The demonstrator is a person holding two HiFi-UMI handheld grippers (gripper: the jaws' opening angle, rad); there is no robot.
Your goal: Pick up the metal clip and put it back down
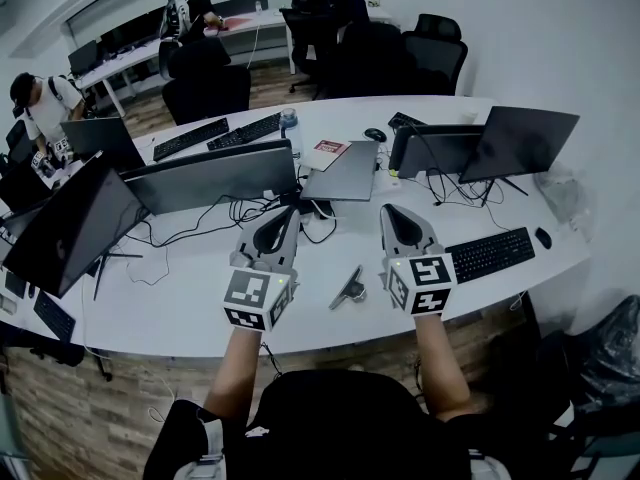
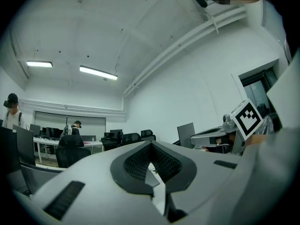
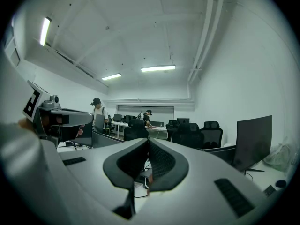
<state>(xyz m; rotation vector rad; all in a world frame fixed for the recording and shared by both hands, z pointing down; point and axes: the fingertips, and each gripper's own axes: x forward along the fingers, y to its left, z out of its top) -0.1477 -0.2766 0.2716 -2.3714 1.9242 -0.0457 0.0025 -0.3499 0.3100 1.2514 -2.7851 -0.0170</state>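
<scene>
Metal clip (image 1: 348,288): lies on the white desk (image 1: 180,308) in the lower centre of the head view, near the front edge, touched by neither claw. Sits between the 2 marker cubes, a little nearer the right one.

Left gripper (image 1: 291,210): hangs just left of the clip, pointing level toward the upper part of the frame; clenched on nothing, tips meeting in its own view (image 2: 150,143) with only the gap between the ribbed pads behind them.

Right gripper (image 1: 388,211): hangs just right of the clip, parallel to the left one; likewise clenched and empty, tips together (image 3: 147,139).

Further out: black keyboard (image 1: 490,253) at right of the right gripper, closed grey laptop (image 1: 345,173) above centre, tangled cables (image 1: 230,213) beyond the left gripper.
</scene>
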